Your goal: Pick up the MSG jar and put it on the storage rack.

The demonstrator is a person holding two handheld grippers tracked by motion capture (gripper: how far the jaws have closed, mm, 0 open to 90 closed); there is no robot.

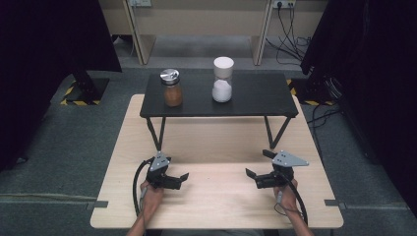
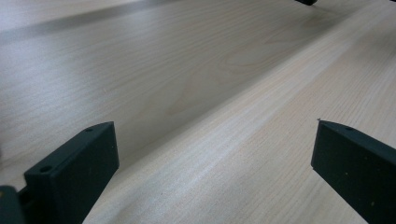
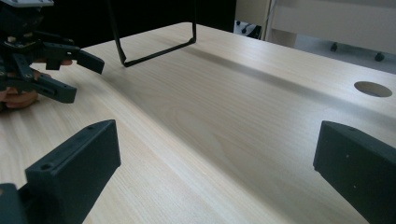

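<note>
Both grippers rested low on the wooden table [image 1: 216, 196], pointing at each other: the left gripper [image 1: 181, 178] and the right gripper [image 1: 252, 177] each had jaws spread wide, holding nothing. The brown-filled jar [image 1: 172, 88] with a metal lid and the white-filled jar [image 1: 222, 81], possibly salt, stood well apart from them on the black shelf [image 1: 255, 96]. The work seemed not yet begun; next would call for reaching forward and up to a jar.

A light wooden table [image 1: 216, 196] stands on grey carpet [image 1: 64, 147]; black curtains [image 1: 44, 39] flank a beige desk [image 1: 201, 19] behind.
</note>
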